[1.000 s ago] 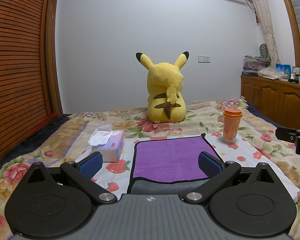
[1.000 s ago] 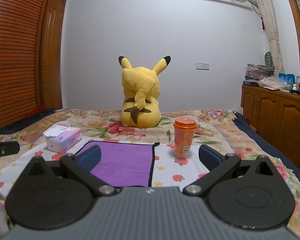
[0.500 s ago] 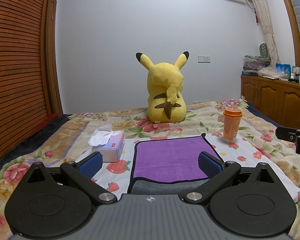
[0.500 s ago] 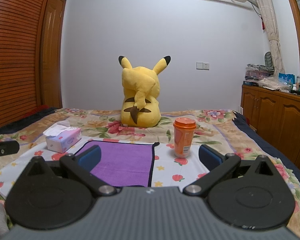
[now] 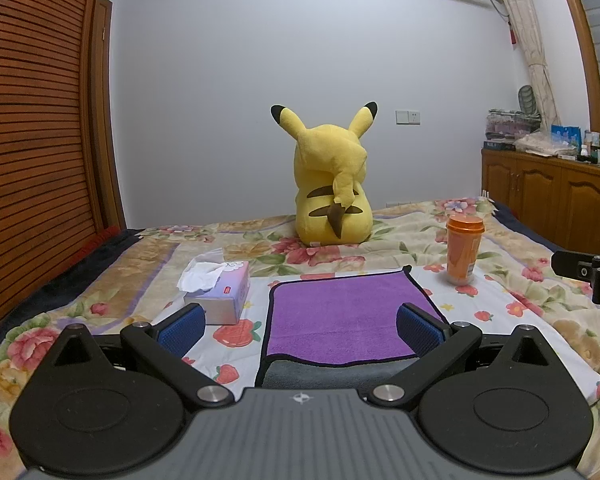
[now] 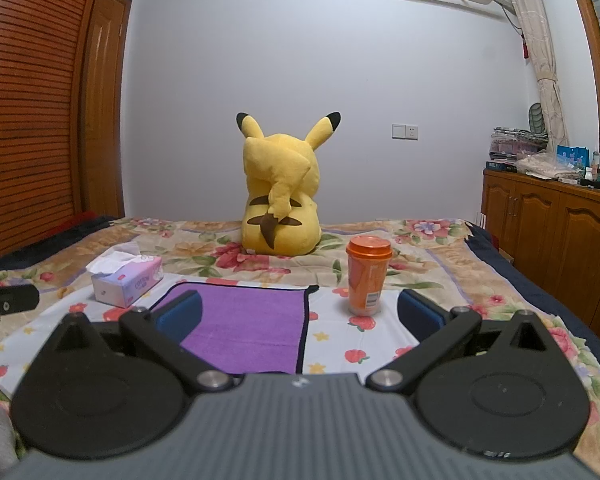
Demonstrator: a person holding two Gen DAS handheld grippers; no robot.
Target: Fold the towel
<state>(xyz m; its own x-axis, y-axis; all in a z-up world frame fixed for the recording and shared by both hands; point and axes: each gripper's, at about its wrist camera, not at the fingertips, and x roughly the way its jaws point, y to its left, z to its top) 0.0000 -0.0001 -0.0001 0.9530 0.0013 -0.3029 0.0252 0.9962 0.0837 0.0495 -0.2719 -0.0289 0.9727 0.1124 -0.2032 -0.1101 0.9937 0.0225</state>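
1. Lying flat on the flowered bedspread [image 5: 512,304], the purple towel [image 5: 342,316] is showing a dark-trimmed border, its near edge turned up to a grey underside.
2. The left gripper [image 5: 300,326] is hovering at the towel's near edge, jaws spread wide, holding nothing.
3. The right gripper [image 6: 300,314] is hovering wide open over the towel's right edge.
4. A tissue box [image 5: 220,292] is sitting just left of the towel; an orange cup [image 6: 367,276] is standing just right.
5. A yellow plush toy [image 5: 330,184] is sitting well beyond the towel's far edge.
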